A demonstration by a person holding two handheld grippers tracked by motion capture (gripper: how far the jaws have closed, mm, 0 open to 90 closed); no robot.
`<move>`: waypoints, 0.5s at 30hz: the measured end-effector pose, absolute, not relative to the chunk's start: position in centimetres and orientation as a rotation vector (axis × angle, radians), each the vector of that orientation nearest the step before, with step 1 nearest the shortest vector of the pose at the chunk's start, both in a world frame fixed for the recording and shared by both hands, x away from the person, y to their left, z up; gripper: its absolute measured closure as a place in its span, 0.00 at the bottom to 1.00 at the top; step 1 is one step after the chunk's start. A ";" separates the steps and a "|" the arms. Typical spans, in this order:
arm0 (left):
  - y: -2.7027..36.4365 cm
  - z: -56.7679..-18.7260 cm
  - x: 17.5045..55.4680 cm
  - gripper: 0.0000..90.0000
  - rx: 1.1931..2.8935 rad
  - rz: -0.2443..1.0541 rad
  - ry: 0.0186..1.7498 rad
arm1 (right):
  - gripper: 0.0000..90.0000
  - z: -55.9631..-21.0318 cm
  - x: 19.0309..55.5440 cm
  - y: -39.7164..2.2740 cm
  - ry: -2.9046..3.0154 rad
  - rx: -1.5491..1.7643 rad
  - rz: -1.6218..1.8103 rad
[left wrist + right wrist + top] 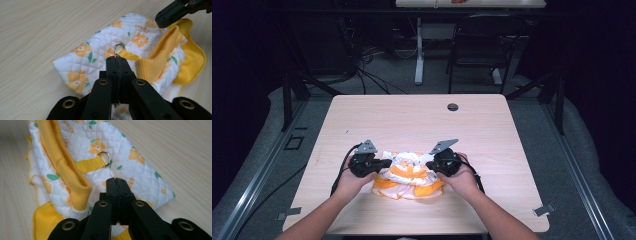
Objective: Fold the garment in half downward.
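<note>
A small quilted white garment [409,174] with yellow flowers and yellow ribbed trim lies crumpled near the table's front edge. A yellow strap [90,165] with a metal ring [104,158] lies on its quilted side [100,53], and the ring [120,47] sits just beyond my left jaws. My left gripper [386,163] comes in from the garment's left, my right gripper [430,163] from its right. Both are held low over the cloth. The left gripper [116,59] and right gripper [116,180] are shut, with no cloth visibly pinched. The ribbed collar [65,167] rises left of the right jaws.
The pale wooden table [412,120] has a round cable hole [452,106] at the back. Beyond it stand a black chair [484,45] and another table's white leg [419,50], with cables [362,67] on the floor. The right gripper's tip [175,11] shows in the left gripper view.
</note>
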State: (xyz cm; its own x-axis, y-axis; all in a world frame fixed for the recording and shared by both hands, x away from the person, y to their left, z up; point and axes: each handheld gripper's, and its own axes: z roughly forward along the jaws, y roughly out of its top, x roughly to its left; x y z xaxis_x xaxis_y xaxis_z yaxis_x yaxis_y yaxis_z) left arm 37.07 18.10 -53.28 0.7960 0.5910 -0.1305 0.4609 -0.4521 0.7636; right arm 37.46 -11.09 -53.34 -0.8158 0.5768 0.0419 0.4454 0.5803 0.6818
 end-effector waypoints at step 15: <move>18.0 -54.3 34.1 1.00 2.217 0.140 0.691 | 1.00 -53.9 33.7 -11.1 2.719 0.769 1.107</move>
State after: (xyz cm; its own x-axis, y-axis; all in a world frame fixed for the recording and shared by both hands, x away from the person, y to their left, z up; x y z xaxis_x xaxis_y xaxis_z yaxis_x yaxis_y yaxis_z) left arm 34.10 17.97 -54.25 0.8450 0.5212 -0.1195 0.4335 -0.5367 0.7239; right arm 33.71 -11.07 -53.89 -0.8663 0.4916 0.0890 0.4139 0.6065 0.6789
